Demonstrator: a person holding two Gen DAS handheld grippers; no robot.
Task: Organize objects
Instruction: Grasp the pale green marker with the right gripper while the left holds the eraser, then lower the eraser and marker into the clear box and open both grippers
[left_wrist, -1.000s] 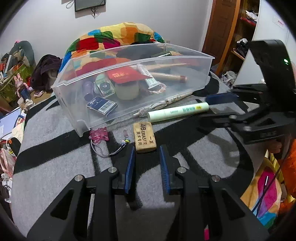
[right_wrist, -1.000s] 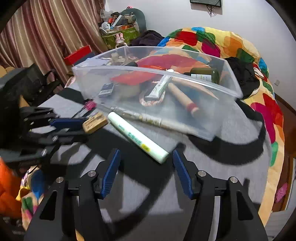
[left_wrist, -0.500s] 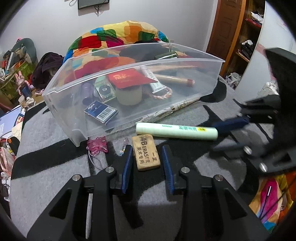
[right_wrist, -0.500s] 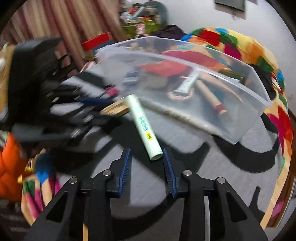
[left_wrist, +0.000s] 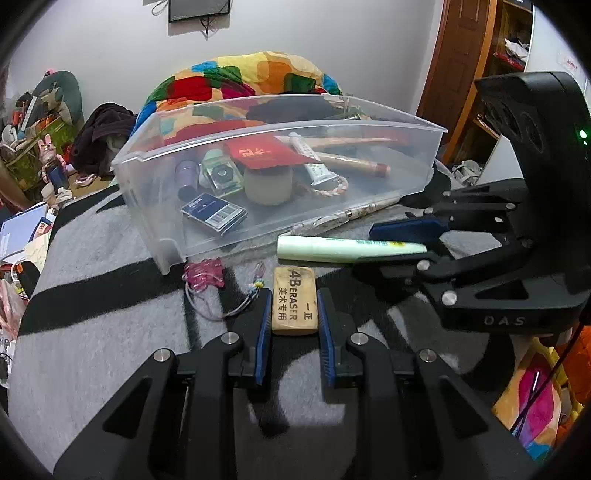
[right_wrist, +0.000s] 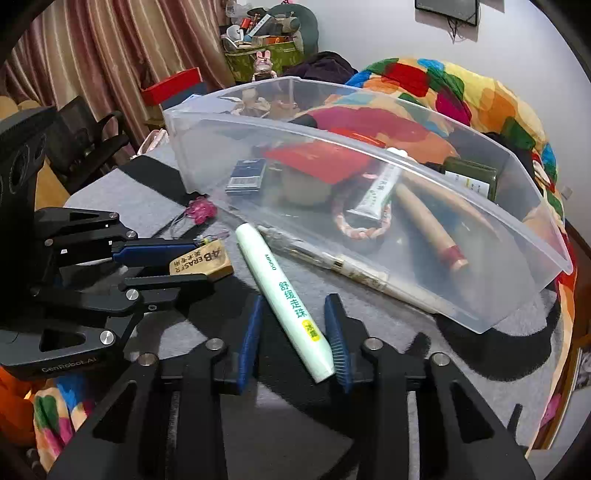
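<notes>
A tan 4B eraser (left_wrist: 294, 301) lies on the grey and black blanket, and my left gripper (left_wrist: 292, 314) is shut on it, both blue pads against its long sides. A pale green tube (right_wrist: 284, 291) lies slanted in front of the clear plastic bin (right_wrist: 369, 147). My right gripper (right_wrist: 294, 302) straddles the tube's near end with its jaws closing. The right pad touches the tube's end, while the left pad stands off with a gap. In the left wrist view the right gripper (left_wrist: 369, 248) comes in from the right around the tube (left_wrist: 351, 246).
The bin (left_wrist: 280, 122) holds a red pouch, a jar, a small tube, a wooden stick and several small boxes. A patterned pen (right_wrist: 332, 264) lies along its front wall. A pink charm with a cord (left_wrist: 203, 271) lies left of the eraser. A colourful quilt is heaped behind the bin.
My left gripper slid forward around the eraser and shut on it. My right gripper narrowed its jaws and moved onto the tube's end; the tube swung round.
</notes>
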